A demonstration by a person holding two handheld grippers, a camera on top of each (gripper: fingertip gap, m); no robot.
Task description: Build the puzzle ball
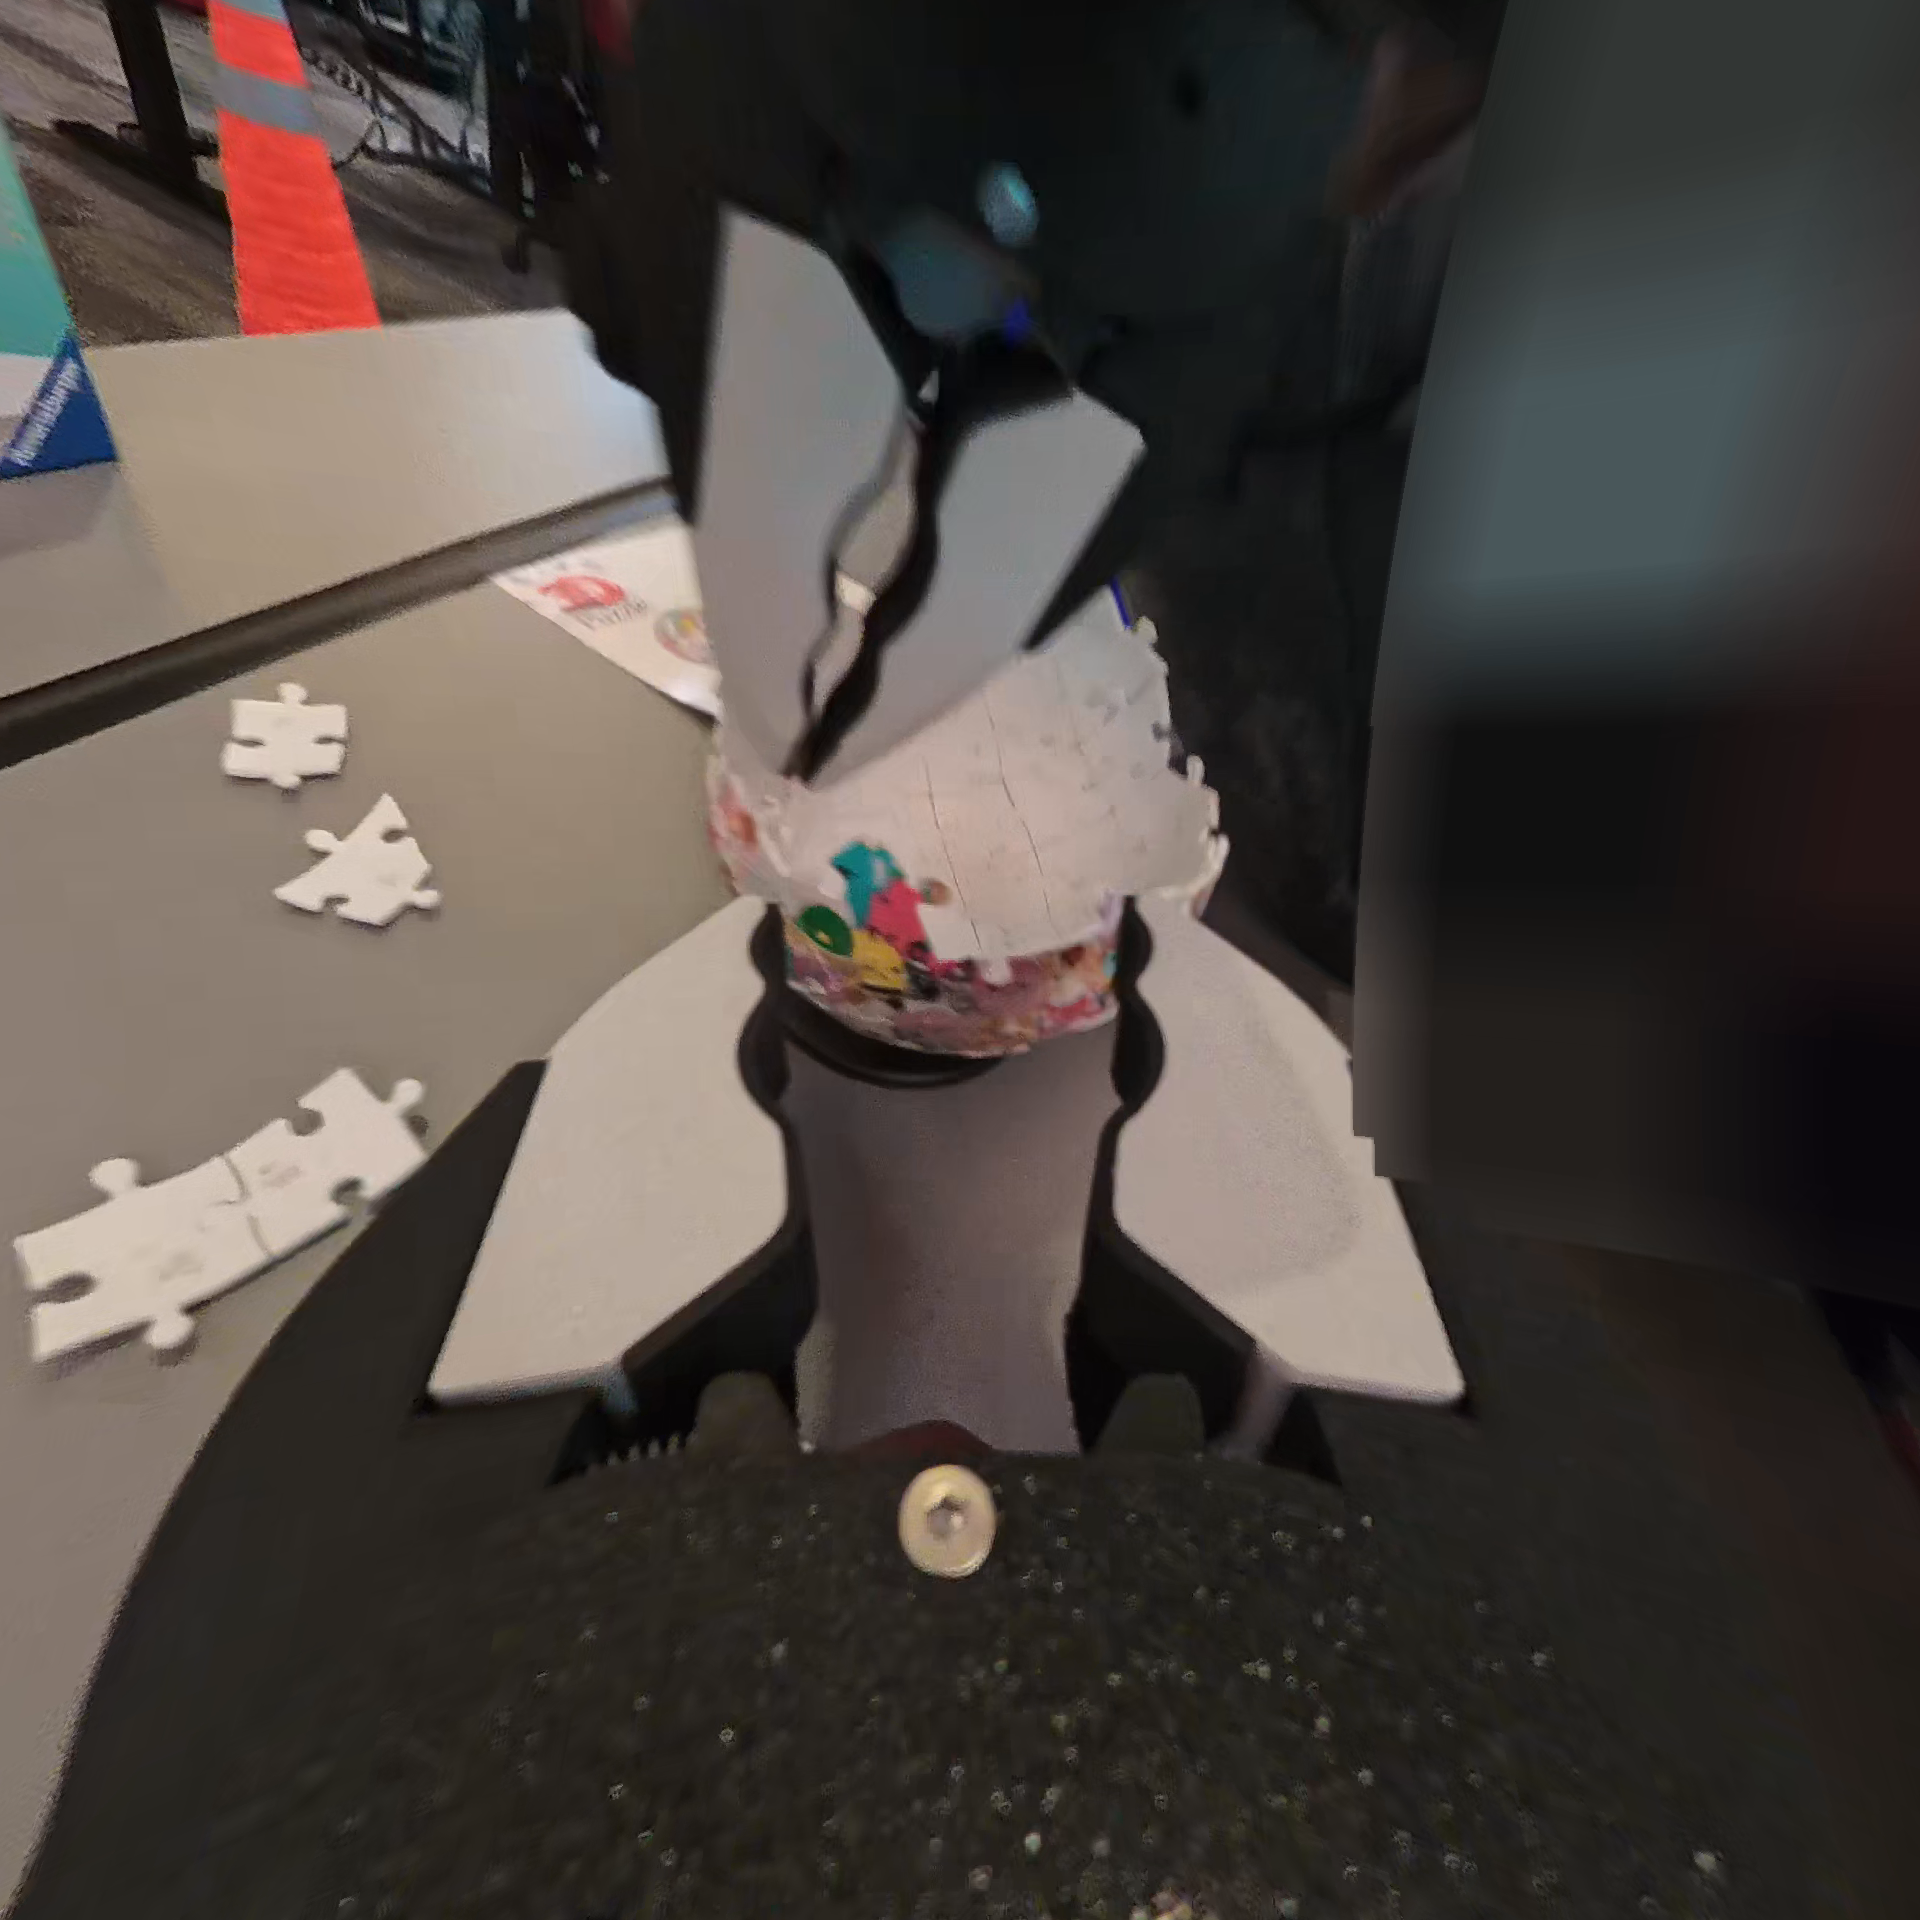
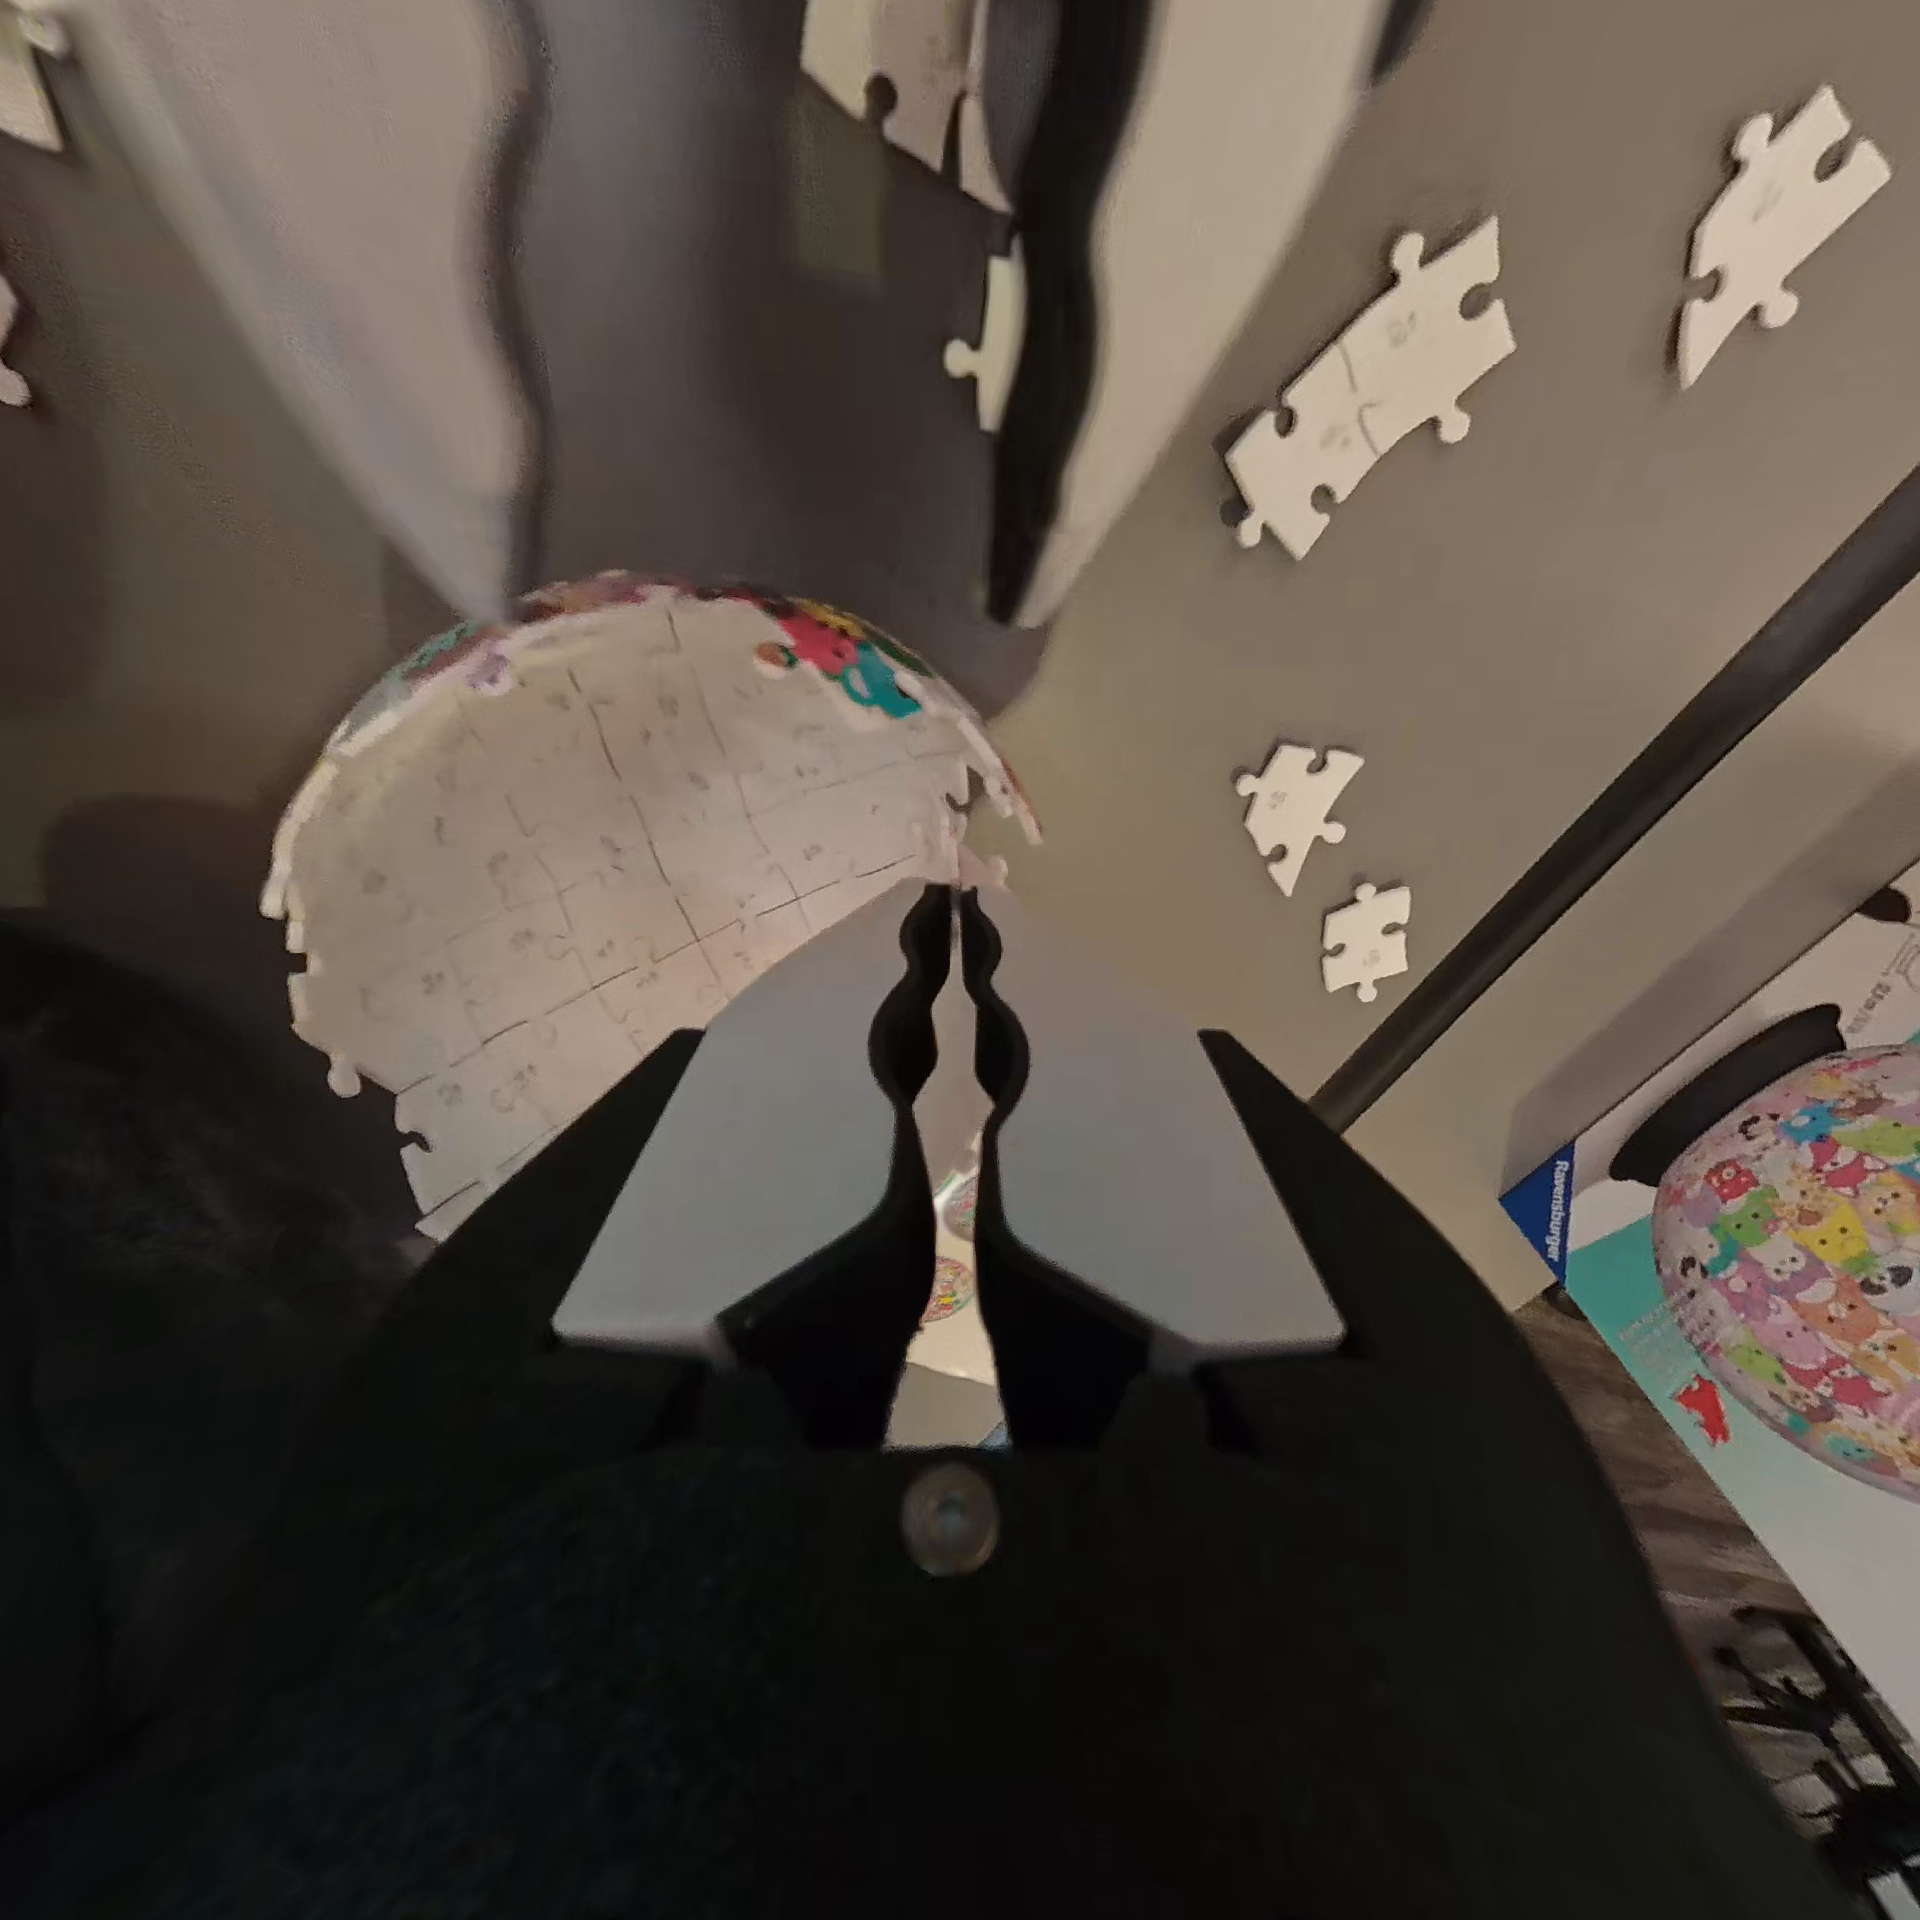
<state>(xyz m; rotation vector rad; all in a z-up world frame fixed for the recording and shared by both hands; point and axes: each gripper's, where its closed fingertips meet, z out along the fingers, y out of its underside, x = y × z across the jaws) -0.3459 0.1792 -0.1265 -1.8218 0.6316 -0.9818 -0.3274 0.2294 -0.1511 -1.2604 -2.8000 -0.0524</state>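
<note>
The half-built puzzle ball [image 1: 966,883] is clamped low between the spread fingers of the left gripper [image 1: 951,966], above the grey table [image 1: 540,831]. The right gripper [image 2: 954,904], fingers pressed together, touches its open rim. The thin interlocked shell is judged light and fragile, best gripped gently low down.

Black tongs [image 1: 940,987], grey finger plates, wavy pads, silver screw [image 1: 947,1522]
</note>
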